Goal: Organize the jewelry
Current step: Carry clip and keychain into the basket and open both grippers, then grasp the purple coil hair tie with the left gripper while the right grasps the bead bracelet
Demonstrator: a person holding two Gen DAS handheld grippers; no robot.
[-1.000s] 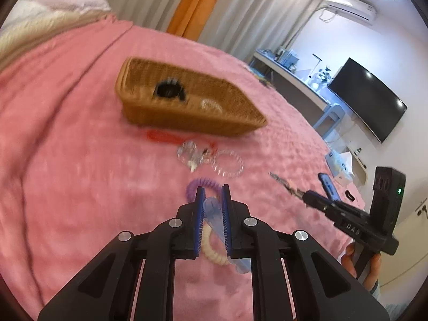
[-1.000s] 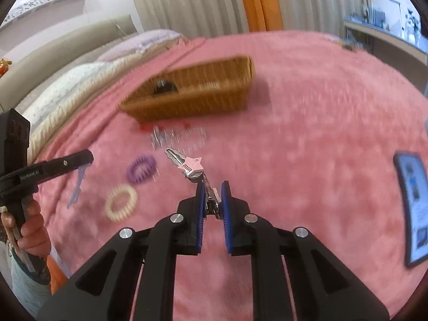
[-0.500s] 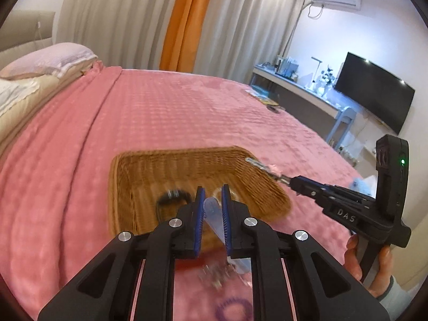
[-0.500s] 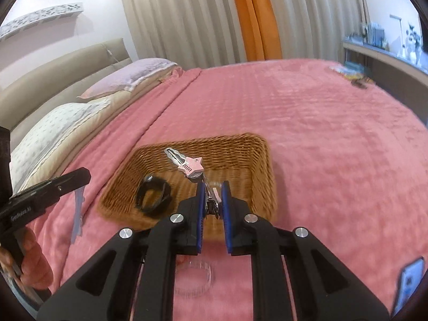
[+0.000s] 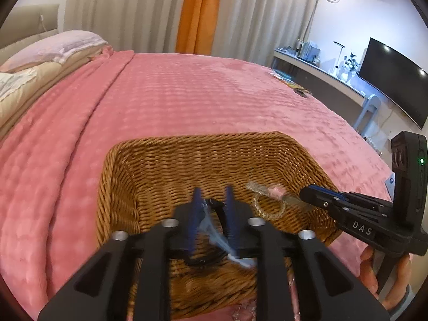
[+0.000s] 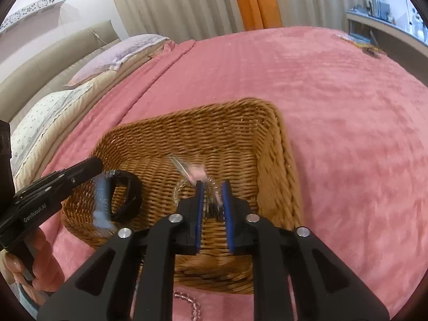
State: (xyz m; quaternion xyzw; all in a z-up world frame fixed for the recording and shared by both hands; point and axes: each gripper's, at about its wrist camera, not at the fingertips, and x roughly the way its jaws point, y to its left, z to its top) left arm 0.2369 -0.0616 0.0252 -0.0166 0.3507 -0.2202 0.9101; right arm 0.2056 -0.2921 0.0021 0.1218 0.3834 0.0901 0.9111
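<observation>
A brown wicker basket [image 5: 128, 187] [image 6: 270, 160] sits on the pink bedspread. Both grippers hover over it. My left gripper [image 5: 212, 195] has its jaws slightly apart, and a pale blue hair clip [image 5: 216, 238] [image 6: 101, 200], blurred, is dropping from between them. My right gripper [image 6: 211, 190] is also parted, and a silver key with a pink star charm [image 6: 192, 171] [image 5: 275, 192], blurred, is falling from it. A black band [image 6: 128, 198] [image 5: 203, 259] and a clear beaded bracelet [image 5: 267, 208] lie in the basket.
A clear bead bracelet [image 6: 190, 305] lies on the bedspread in front of the basket. Pillows [image 6: 117, 53] sit at the bed's head on the left. A desk with a monitor [image 5: 393, 80] stands beyond the bed's right side.
Both grippers moved from the loose jewelry to above the basket, carrying the clip and the key. Now both jaws have parted and the clip and key are dropping.
</observation>
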